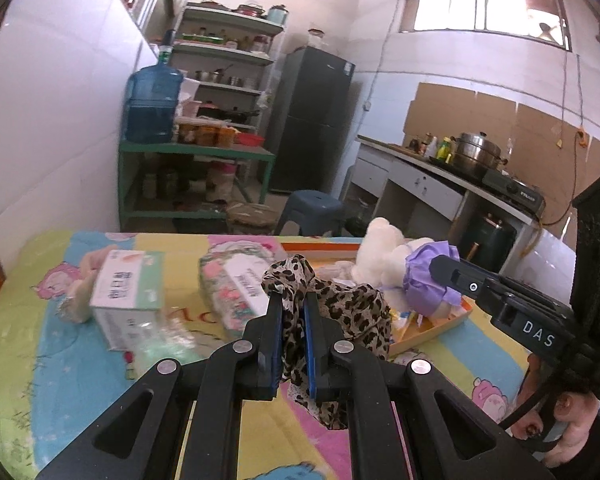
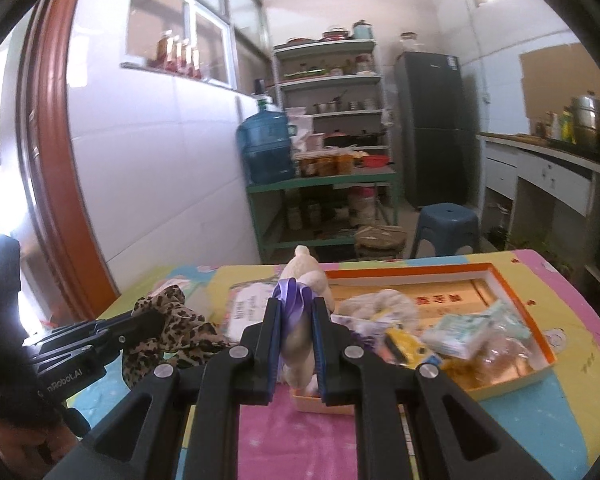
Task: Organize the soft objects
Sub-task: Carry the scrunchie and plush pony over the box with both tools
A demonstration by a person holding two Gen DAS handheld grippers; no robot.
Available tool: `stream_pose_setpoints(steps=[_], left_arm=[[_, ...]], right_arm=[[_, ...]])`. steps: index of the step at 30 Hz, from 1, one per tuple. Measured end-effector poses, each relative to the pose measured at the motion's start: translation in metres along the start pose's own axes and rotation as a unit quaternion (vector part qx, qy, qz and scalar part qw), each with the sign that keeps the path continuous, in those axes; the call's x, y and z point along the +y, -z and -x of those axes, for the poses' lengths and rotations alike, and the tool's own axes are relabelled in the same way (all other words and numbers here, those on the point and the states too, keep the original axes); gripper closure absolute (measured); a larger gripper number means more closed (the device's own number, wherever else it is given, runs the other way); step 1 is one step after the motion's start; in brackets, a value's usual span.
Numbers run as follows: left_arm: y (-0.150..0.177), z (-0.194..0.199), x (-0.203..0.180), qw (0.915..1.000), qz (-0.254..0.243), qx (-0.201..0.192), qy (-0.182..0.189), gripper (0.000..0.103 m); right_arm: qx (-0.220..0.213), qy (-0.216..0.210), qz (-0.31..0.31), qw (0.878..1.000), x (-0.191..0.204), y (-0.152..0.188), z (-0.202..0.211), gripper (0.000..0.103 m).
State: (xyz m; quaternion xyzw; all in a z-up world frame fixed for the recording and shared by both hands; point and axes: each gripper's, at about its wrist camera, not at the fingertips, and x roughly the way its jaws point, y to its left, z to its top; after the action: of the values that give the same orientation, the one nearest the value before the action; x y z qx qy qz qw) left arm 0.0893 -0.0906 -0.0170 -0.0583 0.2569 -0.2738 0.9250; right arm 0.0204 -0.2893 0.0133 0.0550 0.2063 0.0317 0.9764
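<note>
Scarf [image 1: 340, 304], leopard print, pinched narrow in left gripper [image 1: 291, 300], its tail draped over the tray [image 1: 432, 330] edge and down past the fingers [image 1: 274, 320]. Lift it clear before carrying, so the tail drags nothing from the tray. Plush [image 2: 306, 280], white with purple frill, clamped at its frilled middle by right gripper [image 2: 296, 306], its head poking beyond the tips; keep the two loads apart
</note>
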Motion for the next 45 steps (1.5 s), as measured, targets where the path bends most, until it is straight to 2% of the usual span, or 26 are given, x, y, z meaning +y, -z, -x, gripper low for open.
stream_pose_setpoints(steps=[10,19,27,36,45], left_arm=[[-0.004,-0.036,-0.041,0.9997,-0.02,0.009,0.014,0.094],[-0.022,-0.078,-0.093,0.9981,-0.05,0.009,0.034,0.094],[-0.035,-0.116,-0.119,0.9979,-0.05,0.012,0.038,0.094],[-0.044,-0.16,-0.132,0.998,-0.052,0.022,0.028,0.094],[-0.037,-0.201,-0.134,0.9974,-0.05,0.049,0.015,0.094]], right_arm=[[-0.016,0.038,-0.038,0.998,-0.06,0.007,0.012,0.088],[-0.033,0.072,-0.056,0.995,-0.109,0.003,0.021,0.088],[-0.039,0.098,-0.06,0.993,-0.142,-0.005,0.018,0.088],[-0.028,0.1,-0.072,0.992,-0.168,-0.01,-0.01,0.088],[-0.004,0.093,-0.093,0.991,-0.187,-0.005,-0.051,0.088]])
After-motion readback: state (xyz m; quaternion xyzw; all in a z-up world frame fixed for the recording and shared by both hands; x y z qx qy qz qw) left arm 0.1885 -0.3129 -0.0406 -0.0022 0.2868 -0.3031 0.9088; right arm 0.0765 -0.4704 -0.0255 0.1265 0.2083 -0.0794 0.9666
